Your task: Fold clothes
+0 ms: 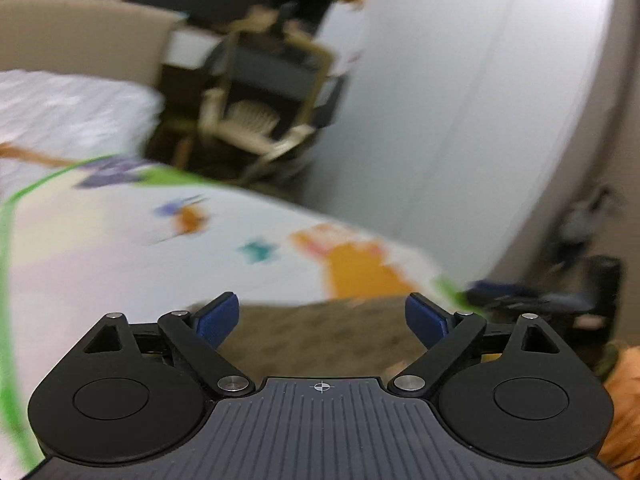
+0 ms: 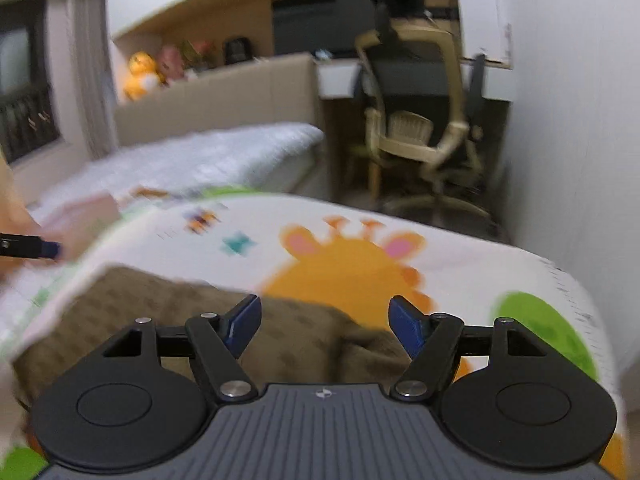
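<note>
A brown-olive garment lies on a white play mat printed with an orange giraffe. In the right wrist view my right gripper is open, its blue pads spread just above the garment. In the left wrist view my left gripper is open and empty, with the garment's edge below it on the mat. The left gripper's tip shows at the left edge of the right wrist view. The right gripper's dark tip shows at the right of the left wrist view. Both views are blurred.
A bed with a white cover and beige headboard stands behind the mat. A beige office chair and desk stand at the back by a white wall. Plush toys sit on the headboard ledge. An orange cloth is at the right edge.
</note>
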`<control>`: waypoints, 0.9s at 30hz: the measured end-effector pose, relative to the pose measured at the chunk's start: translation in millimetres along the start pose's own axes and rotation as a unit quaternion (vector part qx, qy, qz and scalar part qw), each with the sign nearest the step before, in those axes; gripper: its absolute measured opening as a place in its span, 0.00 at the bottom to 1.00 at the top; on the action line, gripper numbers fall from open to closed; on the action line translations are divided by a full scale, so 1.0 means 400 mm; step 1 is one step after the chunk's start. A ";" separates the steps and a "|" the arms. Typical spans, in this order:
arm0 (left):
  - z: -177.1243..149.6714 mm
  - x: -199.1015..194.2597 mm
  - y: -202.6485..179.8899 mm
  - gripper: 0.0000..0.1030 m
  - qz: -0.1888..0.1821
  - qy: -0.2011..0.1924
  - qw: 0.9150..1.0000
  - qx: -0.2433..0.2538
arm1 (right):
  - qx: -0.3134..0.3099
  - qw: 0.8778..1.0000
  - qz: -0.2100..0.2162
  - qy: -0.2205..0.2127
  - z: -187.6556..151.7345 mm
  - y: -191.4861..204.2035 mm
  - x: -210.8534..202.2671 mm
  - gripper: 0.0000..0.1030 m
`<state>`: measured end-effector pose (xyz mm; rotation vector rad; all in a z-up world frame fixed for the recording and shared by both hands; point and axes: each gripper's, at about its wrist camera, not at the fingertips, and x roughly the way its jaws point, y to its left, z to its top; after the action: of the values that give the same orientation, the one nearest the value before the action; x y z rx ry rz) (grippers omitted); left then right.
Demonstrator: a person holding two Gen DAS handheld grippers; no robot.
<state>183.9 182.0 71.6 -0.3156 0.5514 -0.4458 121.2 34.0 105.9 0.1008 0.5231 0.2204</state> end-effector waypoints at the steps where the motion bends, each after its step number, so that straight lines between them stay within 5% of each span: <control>1: 0.002 0.020 -0.010 0.92 -0.021 -0.001 1.000 -0.001 | 0.001 1.000 0.017 0.000 0.004 0.017 0.018 0.69; 4: -0.026 0.130 -0.006 0.92 -0.027 0.045 0.998 -0.032 | 0.020 0.997 0.061 0.040 -0.013 0.061 0.112 0.69; 8: -0.113 0.204 0.036 0.92 0.014 0.106 0.994 -0.037 | -0.006 0.995 0.048 0.087 -0.084 0.097 0.192 0.72; 15: -0.154 0.083 0.013 0.92 0.052 0.095 0.994 0.003 | -0.090 0.994 0.012 0.068 -0.113 0.143 0.074 0.79; 18: -0.191 0.040 0.018 0.92 0.071 0.107 0.991 0.023 | -0.124 0.988 0.004 0.091 -0.162 0.146 0.031 0.84; 27: -0.233 -0.045 0.037 0.93 0.094 0.111 0.989 0.008 | -0.082 0.990 -0.025 0.110 -0.221 0.085 -0.035 0.98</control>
<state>122.3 187.8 -1.9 -0.1980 0.7876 -0.3045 58.3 67.3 41.5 -0.0968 0.7236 0.2266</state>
